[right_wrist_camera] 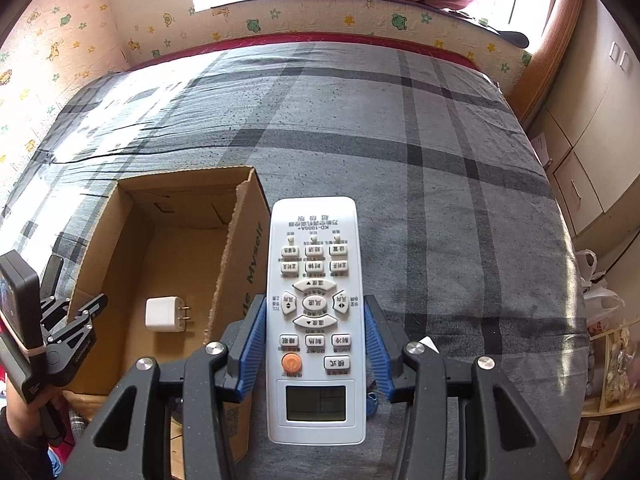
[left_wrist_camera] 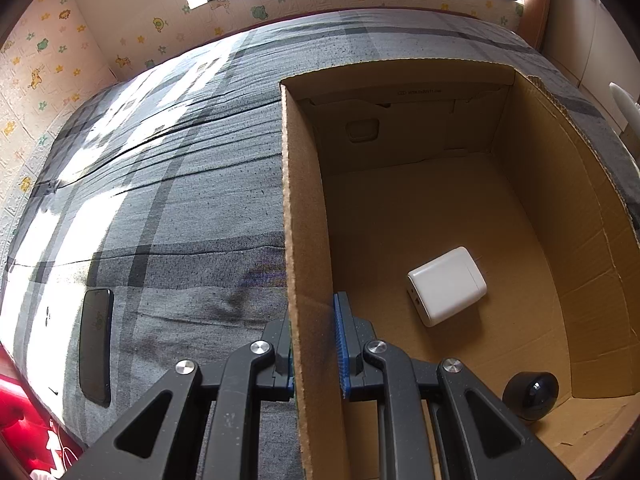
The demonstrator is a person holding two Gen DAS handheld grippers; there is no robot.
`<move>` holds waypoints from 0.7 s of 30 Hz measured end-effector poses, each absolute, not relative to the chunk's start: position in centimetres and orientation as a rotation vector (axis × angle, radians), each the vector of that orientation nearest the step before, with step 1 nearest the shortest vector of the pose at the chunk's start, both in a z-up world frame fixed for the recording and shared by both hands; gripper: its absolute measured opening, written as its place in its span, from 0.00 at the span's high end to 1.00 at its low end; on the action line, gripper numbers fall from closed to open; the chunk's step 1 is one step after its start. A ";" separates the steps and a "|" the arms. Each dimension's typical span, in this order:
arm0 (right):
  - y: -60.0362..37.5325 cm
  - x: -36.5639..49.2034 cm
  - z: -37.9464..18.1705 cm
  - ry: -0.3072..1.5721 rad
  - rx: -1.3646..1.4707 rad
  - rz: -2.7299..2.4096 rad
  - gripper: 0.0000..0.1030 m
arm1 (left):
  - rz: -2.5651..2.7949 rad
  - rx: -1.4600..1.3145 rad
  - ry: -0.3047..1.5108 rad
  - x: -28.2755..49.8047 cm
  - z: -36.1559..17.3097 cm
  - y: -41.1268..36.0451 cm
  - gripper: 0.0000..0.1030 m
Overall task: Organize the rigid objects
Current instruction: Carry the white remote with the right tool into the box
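My left gripper (left_wrist_camera: 316, 344) is shut on the left wall of an open cardboard box (left_wrist_camera: 304, 200) that stands on the grey plaid bed. In the box lie a white plug charger (left_wrist_camera: 446, 286) and a round black object (left_wrist_camera: 530, 395). My right gripper (right_wrist_camera: 316, 320) is shut on a white remote control (right_wrist_camera: 316, 272), buttons up, held above the bed just right of the box (right_wrist_camera: 236, 248). The right wrist view also shows the charger (right_wrist_camera: 162, 314) on the box floor and the left gripper (right_wrist_camera: 76, 320) at the box's near left side.
A dark phone (left_wrist_camera: 96, 346) lies on the bed left of the box. The bed (right_wrist_camera: 440, 160) meets a wall with animal stickers at the far side. Cabinets (right_wrist_camera: 580, 168), a plastic bag (right_wrist_camera: 600, 288) and a shelf stand to the right of the bed.
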State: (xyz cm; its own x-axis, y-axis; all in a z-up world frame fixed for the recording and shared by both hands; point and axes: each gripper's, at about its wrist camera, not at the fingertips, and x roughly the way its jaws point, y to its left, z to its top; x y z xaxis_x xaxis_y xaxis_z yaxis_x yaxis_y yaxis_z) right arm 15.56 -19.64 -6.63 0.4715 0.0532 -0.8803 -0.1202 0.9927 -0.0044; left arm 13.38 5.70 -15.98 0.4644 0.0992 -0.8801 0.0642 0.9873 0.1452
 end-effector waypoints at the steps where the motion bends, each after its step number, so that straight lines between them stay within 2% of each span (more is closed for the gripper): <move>1: -19.1 15.5 -6.5 1.073 -0.071 0.113 0.52 | 0.021 0.166 1.088 13.3 -16.0 5.7 0.84; 21: -9.3 15.1 -7.2 1.094 -0.126 0.268 0.52 | 0.010 0.149 1.084 13.3 -16.2 6.3 0.84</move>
State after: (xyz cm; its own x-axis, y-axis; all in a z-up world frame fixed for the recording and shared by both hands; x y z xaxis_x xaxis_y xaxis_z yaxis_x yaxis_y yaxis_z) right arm 15.12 -9.32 -7.17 0.4305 0.1529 -0.8895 -0.2763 0.9606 0.0313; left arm 13.29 6.25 -16.18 0.4684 0.0808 -0.8798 0.0651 0.9899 0.1256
